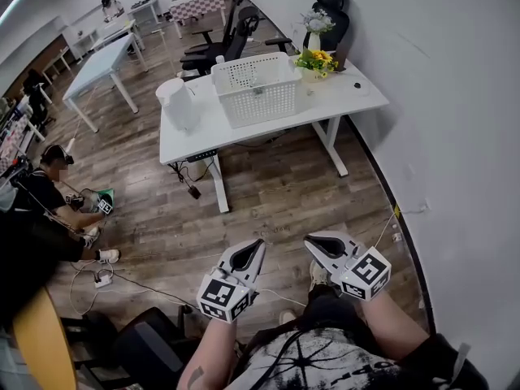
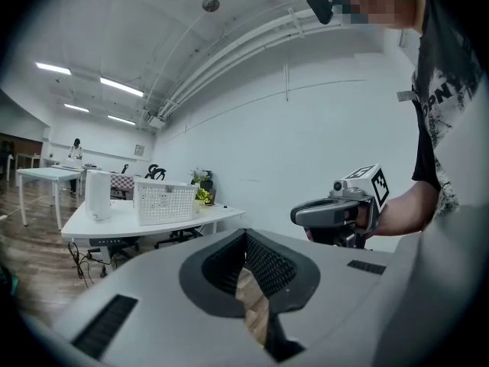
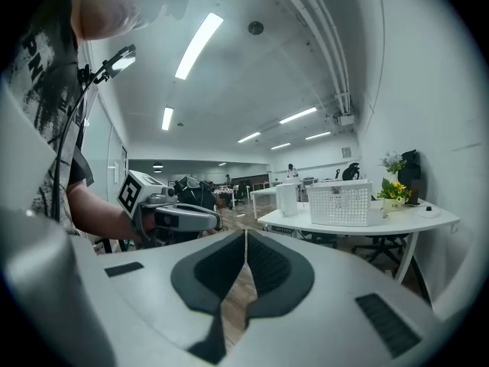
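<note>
**Two closed, empty grippers hanging over the floor, the white desk standing ahead**

The left gripper and the right gripper are hanging side by side in front of the person's lap, near each other but not touching; both are pointing forward, toward the white desk. The jaws of each gripper are pressing together at the tips, and nothing is sitting between them; only a thin slice of the wooden floor is showing through the gap lower down. The desk is standing well apart from the grippers, across the floor, with its right end near the white wall. On it a white basket is sitting in the middle; a white jug is standing to the left of the basket; yellow flowers are standing at the right rear. Black office chairs are standing behind the desk; far to the left another person is sitting on the floor, and a power strip with its cables is lying near.
</note>
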Motion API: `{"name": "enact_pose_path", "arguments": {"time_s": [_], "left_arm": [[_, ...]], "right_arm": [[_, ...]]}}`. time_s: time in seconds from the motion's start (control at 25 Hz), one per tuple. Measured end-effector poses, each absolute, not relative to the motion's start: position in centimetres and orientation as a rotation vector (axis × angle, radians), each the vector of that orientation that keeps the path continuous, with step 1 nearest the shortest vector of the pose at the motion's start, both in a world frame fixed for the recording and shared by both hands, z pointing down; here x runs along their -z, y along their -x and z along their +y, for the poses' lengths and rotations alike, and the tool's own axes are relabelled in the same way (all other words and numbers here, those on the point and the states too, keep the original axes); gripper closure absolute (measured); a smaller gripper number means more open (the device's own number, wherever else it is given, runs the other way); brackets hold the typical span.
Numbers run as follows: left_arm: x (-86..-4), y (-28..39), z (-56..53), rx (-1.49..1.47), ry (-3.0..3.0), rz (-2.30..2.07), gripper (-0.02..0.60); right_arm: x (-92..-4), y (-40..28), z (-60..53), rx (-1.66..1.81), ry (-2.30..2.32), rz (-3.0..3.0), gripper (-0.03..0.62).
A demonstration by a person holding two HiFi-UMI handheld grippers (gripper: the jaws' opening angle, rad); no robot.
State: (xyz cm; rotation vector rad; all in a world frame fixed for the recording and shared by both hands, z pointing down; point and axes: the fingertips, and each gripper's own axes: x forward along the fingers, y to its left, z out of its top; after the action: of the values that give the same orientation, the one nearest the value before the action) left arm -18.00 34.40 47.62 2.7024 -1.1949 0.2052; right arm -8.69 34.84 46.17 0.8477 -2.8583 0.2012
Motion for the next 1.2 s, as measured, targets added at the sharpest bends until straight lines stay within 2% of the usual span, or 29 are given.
{"name": "enact_pose_path", "arguments": {"time_s": [1.2], "left_arm": [[-47.0,7.8,8.4,-0.285,-2.604,-1.349,0.571]], "right_arm": [[-46.0,-1.3,7.9,-0.247,-0.654,-2.953,0.569]]}}
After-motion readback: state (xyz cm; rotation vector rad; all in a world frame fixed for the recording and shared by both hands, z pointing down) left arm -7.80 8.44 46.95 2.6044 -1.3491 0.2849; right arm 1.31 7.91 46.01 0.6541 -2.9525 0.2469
